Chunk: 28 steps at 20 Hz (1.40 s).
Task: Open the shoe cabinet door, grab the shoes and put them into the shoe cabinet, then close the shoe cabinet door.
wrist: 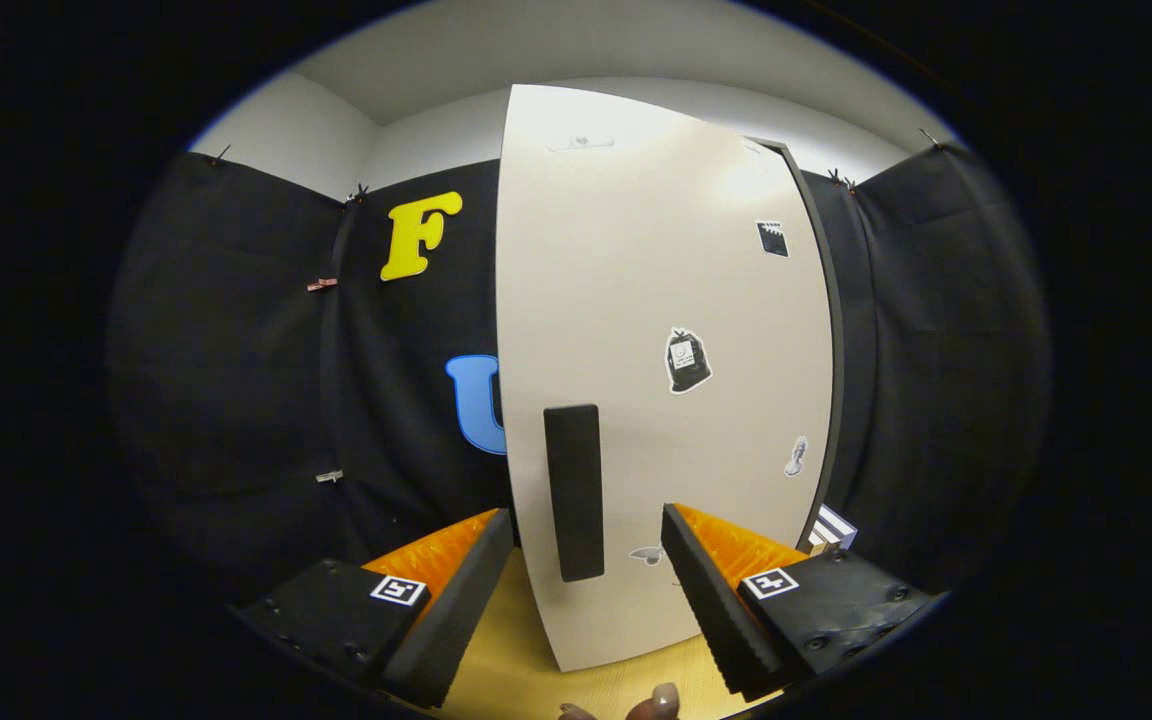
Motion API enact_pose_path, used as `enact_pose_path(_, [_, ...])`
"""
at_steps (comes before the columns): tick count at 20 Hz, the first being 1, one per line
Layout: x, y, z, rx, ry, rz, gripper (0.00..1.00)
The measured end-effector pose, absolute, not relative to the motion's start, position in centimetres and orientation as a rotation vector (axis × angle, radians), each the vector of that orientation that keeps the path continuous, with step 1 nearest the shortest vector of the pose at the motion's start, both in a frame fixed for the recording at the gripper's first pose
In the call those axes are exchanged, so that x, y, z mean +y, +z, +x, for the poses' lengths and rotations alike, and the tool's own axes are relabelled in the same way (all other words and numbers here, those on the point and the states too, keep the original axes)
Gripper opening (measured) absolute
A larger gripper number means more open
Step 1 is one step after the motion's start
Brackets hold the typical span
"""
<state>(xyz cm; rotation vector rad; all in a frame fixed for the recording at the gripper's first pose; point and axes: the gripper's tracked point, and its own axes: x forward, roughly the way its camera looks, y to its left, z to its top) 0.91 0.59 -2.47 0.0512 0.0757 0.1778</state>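
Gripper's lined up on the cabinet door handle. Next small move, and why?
Probably ease forward, then close on the black handle. The gripper is open, its fingers flank the handle without pressing it, and the white cabinet door stands just beyond, so nothing is gripped yet.

Overhead glare on door (656,330), perhaps fisheye-bowed edges

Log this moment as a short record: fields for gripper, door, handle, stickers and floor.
gripper: open, fingers spread either side of the handle, not pressing on it
cabinet door: white panel, upright, just ahead of the fingers
handle: dark vertical bar near the door's left edge, between the fingers
stickers: several small ones on the door, one shaped like a tied bag
floor: light wood, below the door
shoes: cannot tell from this view
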Motion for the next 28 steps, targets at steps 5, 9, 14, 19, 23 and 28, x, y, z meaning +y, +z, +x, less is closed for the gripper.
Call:
enact_pose_path(5, [0.7, -2.2, 0.5, 0.069, 0.154, 0.050, 0.99])
enact_pose_path(9, [0.6, -2.0, 0.1, 0.063, 0.136, 0.043, 0.99])
enact_pose_path(14, [1.1, -2.2, -0.2, 0.065, 0.133, 0.038, 0.99])
enact_pose_path(19, [1.6, -2.3, -0.1, 0.065, 0.137, 0.031, 0.98])
enact_pose_path(23, [1.6, -2.2, -0.2, 0.060, 0.135, 0.026, 0.99])
enact_pose_path(28, [1.1, -2.3, -0.5, 0.058, 0.114, 0.013, 0.99])
